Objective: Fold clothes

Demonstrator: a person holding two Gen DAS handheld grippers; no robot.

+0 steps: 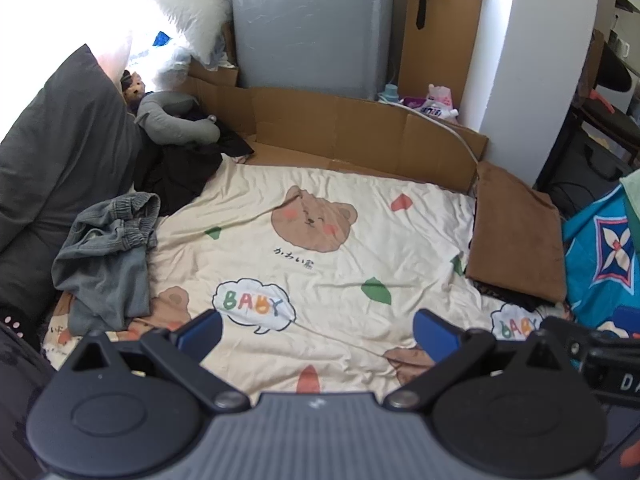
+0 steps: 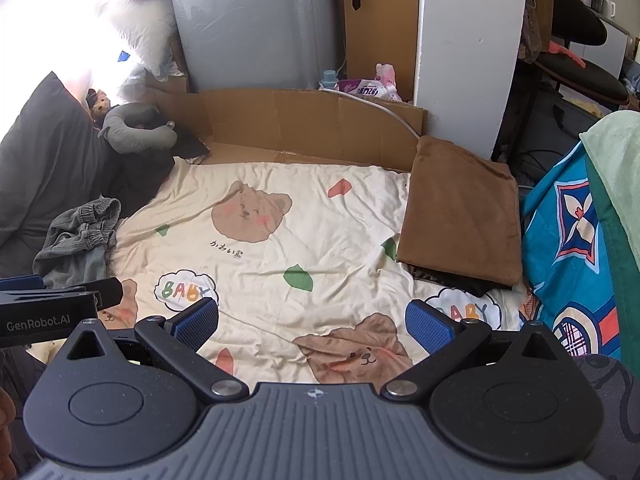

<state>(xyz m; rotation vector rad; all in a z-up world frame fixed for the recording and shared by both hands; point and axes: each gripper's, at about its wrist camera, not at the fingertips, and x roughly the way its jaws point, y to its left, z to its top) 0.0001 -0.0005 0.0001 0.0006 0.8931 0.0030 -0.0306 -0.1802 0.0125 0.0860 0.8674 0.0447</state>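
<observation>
- Both grippers fill the bottom of our frames: the left gripper (image 1: 316,330) has its 2 blue pads wide apart and holds nothing; the right gripper (image 2: 312,322) is just as wide and bare.
- We see both held above a bear-print sheet (image 1: 340,280).
- Crumpled grey trousers (image 1: 108,256) lie at the left edge of the sheet, mid-left of the frame.
- We find a folded brown cloth (image 2: 460,216) on the sheet's right side, atop darker folded items.
- Cardboard (image 1: 340,128) lines the far edge.
</observation>
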